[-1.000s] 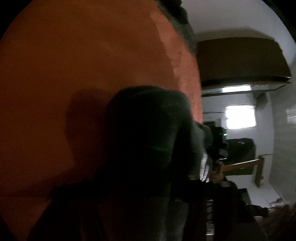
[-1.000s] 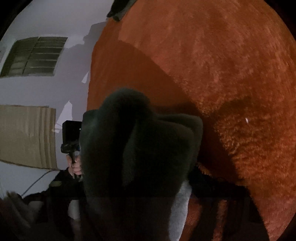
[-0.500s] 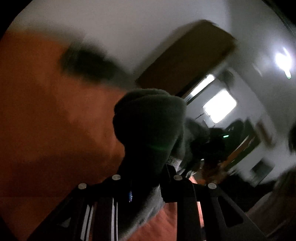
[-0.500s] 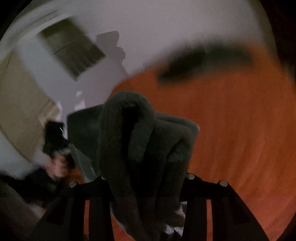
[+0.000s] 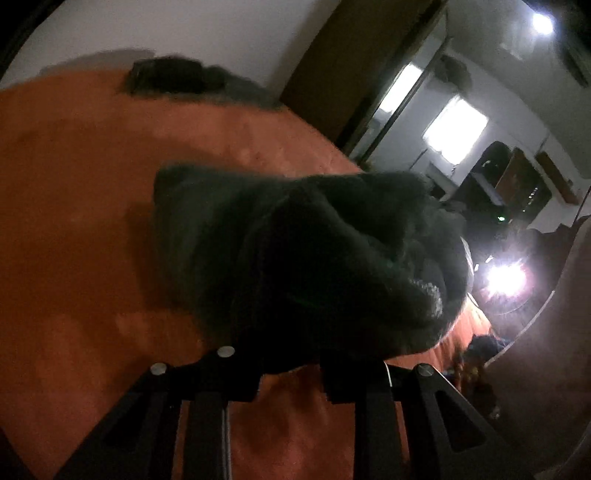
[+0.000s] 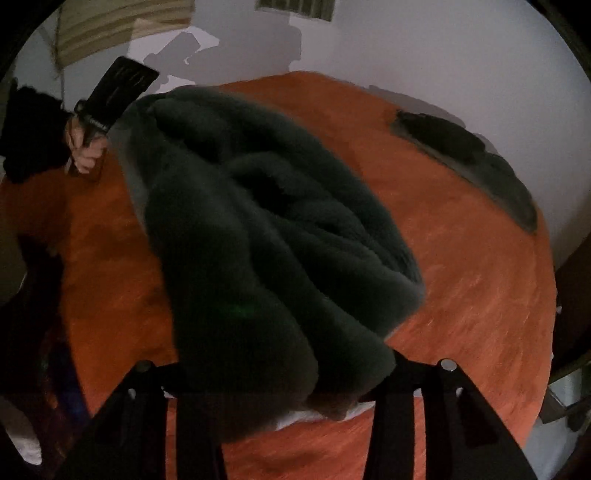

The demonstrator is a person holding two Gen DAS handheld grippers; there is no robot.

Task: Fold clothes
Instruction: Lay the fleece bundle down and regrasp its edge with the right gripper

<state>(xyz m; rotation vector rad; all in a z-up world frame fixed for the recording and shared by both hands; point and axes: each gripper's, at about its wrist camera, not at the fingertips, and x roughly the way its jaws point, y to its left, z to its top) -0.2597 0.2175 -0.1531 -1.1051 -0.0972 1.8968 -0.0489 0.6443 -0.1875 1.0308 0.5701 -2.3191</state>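
Between the fingers of the left gripper (image 5: 290, 373) sat a bunched fold of the dark fleece (image 5: 314, 258); its jaws were opening, yet the cloth still filled the gap and touched both pads. The right gripper (image 6: 280, 384) held another thick bundle of the same fleece (image 6: 258, 236), jaws likewise opening around it, the cloth wedged between them and draping forward. In both views the garment hung above the orange blanket (image 6: 461, 280), blocking most of the middle ground and hiding the fingertips.

Farther off on the blanket, near the wall, lay a second dark garment (image 6: 469, 155), flat and well apart from the held one; the left view showed it as a blurred dark strip (image 5: 177, 75) at the blanket's far edge.

Only the right view showed the person's left hand (image 6: 86, 146) gripping the other tool's handle beside the fleece, with a dark sleeve (image 6: 33, 133) behind it and a louvred window (image 6: 295, 7) high on the white wall. Only the left view showed a brown door (image 5: 351, 62), a lit window (image 5: 456, 127), a ceiling lamp (image 5: 542, 23) and a glaring light (image 5: 504, 277) low at the right.
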